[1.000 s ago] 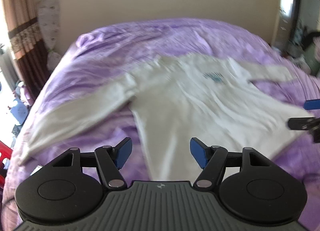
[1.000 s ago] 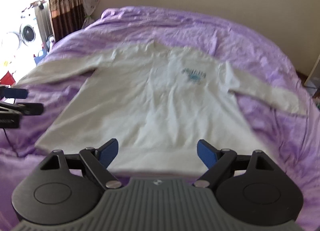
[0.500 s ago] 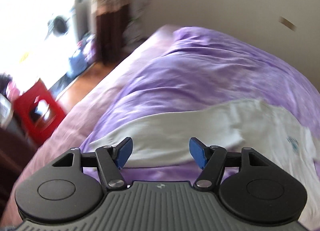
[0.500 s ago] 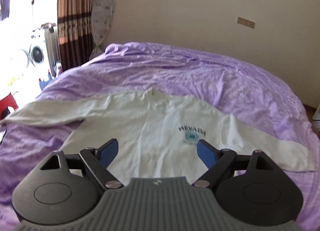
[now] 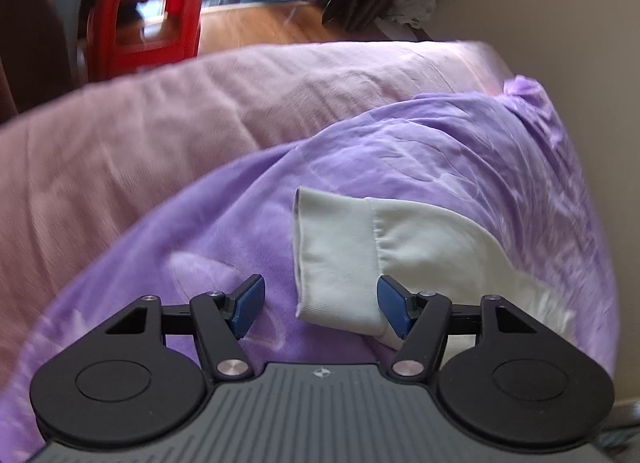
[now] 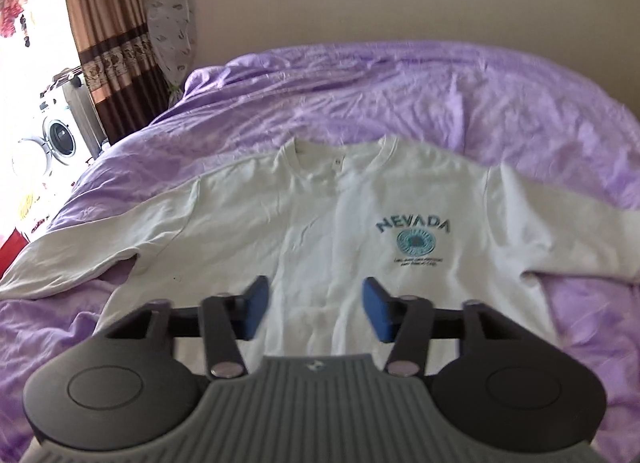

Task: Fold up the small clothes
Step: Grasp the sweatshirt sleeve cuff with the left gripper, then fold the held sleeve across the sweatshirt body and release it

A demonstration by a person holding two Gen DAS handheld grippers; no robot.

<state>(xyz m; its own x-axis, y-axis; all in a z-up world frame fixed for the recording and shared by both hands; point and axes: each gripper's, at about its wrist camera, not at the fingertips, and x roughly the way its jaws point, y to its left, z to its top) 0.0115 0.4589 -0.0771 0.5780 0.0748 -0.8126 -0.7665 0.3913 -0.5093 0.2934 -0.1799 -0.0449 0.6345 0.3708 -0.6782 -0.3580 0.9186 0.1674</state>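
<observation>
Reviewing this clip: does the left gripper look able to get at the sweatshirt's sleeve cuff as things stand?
Probably yes. The left gripper is open, and the cuff lies flat on the purple bedspread just ahead of its fingers, uncovered and nearer the right-hand pad.

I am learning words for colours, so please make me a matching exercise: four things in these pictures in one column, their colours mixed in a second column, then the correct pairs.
Things:
1. sweatshirt
2. bedspread
3. stool
4. sweatshirt lettering

Colours:
A. red
B. teal
C. white
D. purple

Pairs: 1-C, 2-D, 3-A, 4-B
</observation>
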